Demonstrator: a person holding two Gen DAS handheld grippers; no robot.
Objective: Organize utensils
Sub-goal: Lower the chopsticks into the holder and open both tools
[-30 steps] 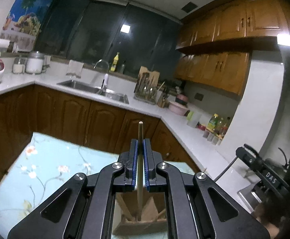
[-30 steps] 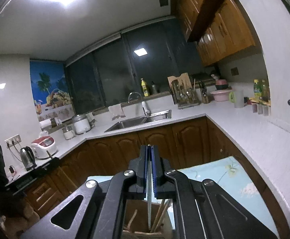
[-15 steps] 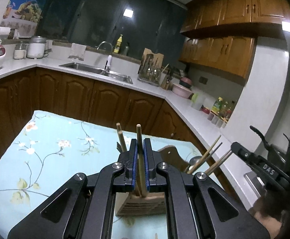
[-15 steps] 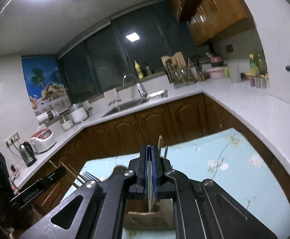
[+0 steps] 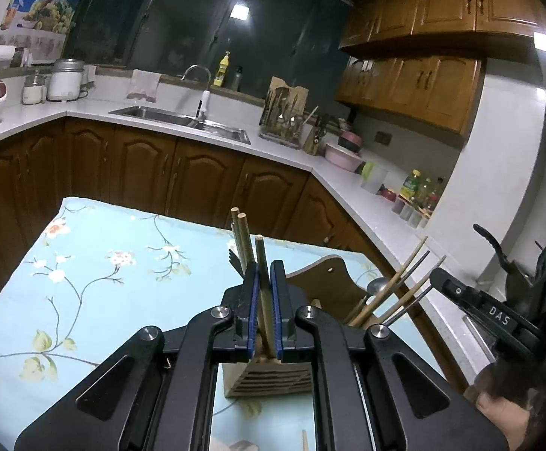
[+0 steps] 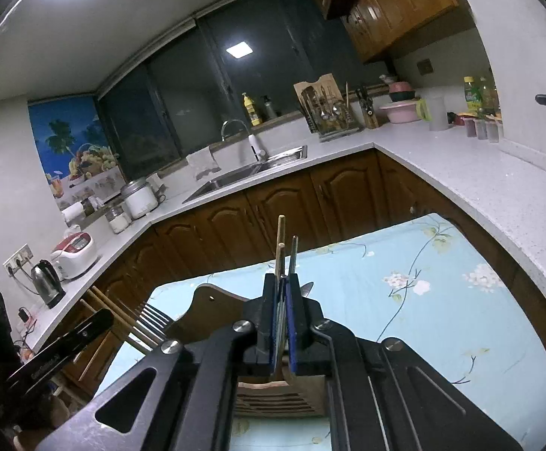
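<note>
Holder, slatted light-brown wood with a tall shaped back panel, standing on a table under a pale blue cloth printed with flowering branches; every place below is given from this holder.

- Left gripper, black frame, blue-edged pads: directly above the holder's near compartment, jaws closed on a round wooden chopstick whose lower end goes down into the holder.
- Two further wooden chopsticks and a dark fork: upright in the holder, just beyond the left gripper.
- Right gripper, same make: above the holder, jaws closed on a thin grey metal chopstick; its lower end is hidden behind the pads.
- Leaning wooden and metal chopsticks with a metal spoon: in the holder's far right part, seen from the left wrist.
- Person's hand: right of the holder, on the right gripper's handle.
- Brown wooden kitchen cabinets with white counter: well beyond the holder.
</note>
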